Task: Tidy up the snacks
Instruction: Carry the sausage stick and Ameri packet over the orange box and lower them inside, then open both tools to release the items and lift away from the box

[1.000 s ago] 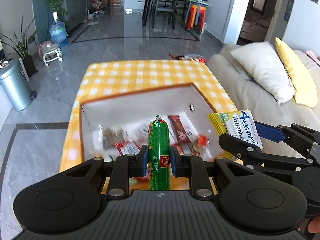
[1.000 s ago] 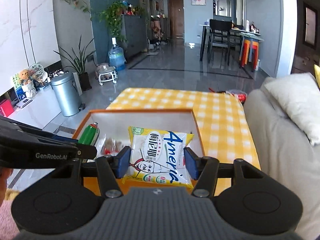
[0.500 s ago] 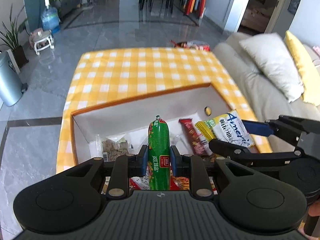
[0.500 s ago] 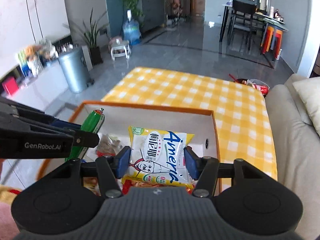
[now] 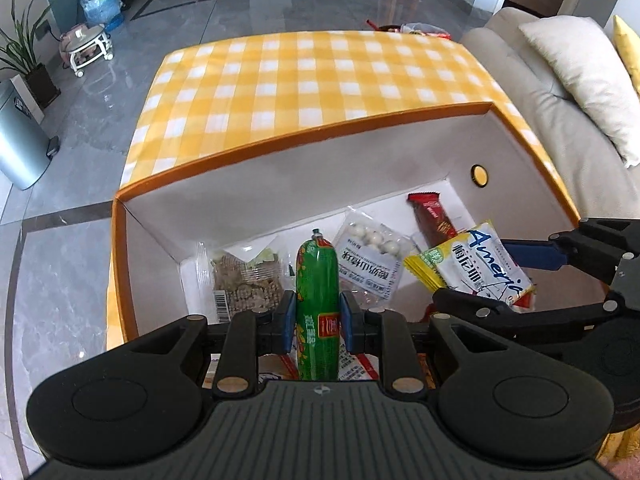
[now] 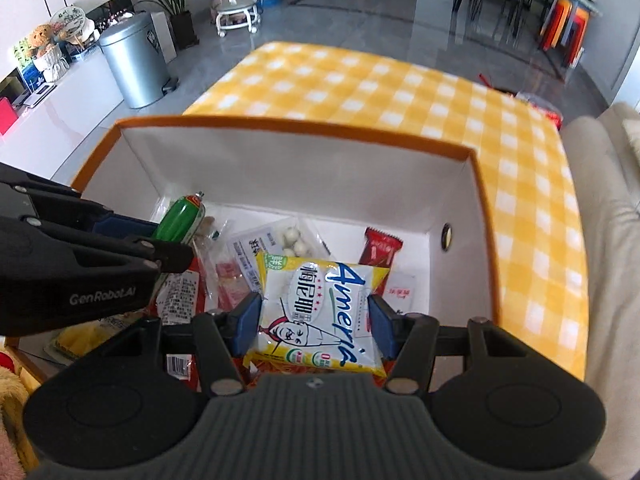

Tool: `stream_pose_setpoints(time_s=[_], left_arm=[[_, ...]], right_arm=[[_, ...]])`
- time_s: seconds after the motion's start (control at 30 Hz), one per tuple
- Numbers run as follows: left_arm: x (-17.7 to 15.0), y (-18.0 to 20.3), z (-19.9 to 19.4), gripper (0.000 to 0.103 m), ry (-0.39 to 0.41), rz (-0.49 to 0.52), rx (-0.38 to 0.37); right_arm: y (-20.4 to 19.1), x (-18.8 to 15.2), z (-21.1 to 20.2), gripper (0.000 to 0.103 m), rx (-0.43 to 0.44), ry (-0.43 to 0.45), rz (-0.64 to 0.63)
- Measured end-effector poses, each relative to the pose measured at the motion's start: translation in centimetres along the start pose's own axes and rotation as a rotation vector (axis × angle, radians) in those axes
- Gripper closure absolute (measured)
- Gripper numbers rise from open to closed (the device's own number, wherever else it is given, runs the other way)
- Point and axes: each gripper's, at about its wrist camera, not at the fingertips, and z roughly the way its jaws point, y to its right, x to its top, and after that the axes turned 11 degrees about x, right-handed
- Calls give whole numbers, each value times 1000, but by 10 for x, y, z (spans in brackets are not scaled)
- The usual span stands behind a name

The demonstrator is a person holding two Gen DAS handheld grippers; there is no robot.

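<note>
The left gripper (image 5: 318,322) is clamped on a green plastic-wrapped sausage stick (image 5: 318,300) with a red label, its blue pads pressing both sides; the stick points forward over the open box, its crimped tip free. The right gripper (image 6: 316,320) squeezes a flat yellow-and-white snack packet with blue lettering (image 6: 320,314) by its two side edges, held above the box's near half.

Beneath both lies the orange-rimmed white cardboard box (image 5: 280,142), which sits on a yellow-and-white checked tablecloth (image 5: 312,76). On its floor rest a clear bag of white round candies (image 5: 370,258), a clear bag of brownish crumbly snack (image 5: 244,284) and a dark red wrapped bar (image 5: 432,216) near the wall with the round hole.

The gripper bodies cover the nearest packets, so only red and white scraps of wrapper show there and their print cannot be read. The sausage's rear end is hidden behind the left gripper's housing.

Farther off stand a grey metal bin (image 6: 134,66) and a beige sofa (image 5: 560,128).
</note>
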Motion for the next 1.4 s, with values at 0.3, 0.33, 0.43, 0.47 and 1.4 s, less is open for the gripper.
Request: stream_pose_setpoints(time_s=[0.3, 0.33, 0.43, 0.47, 1.4], left_arm=[[4, 1, -4, 71, 26, 9, 26], [4, 1, -6, 69, 32, 10, 28], [4, 0, -14, 53, 54, 18, 38], [4, 0, -17, 46, 65, 22, 41], [-61, -13, -213, 14, 603, -60, 263]], right_arm=[[2, -1, 6, 41, 9, -24, 15], [2, -1, 5, 40, 9, -20, 19], [3, -1, -1, 37, 22, -3, 33], [3, -1, -5, 32, 24, 11, 39], [-49, -45, -221, 6, -65, 547, 68]])
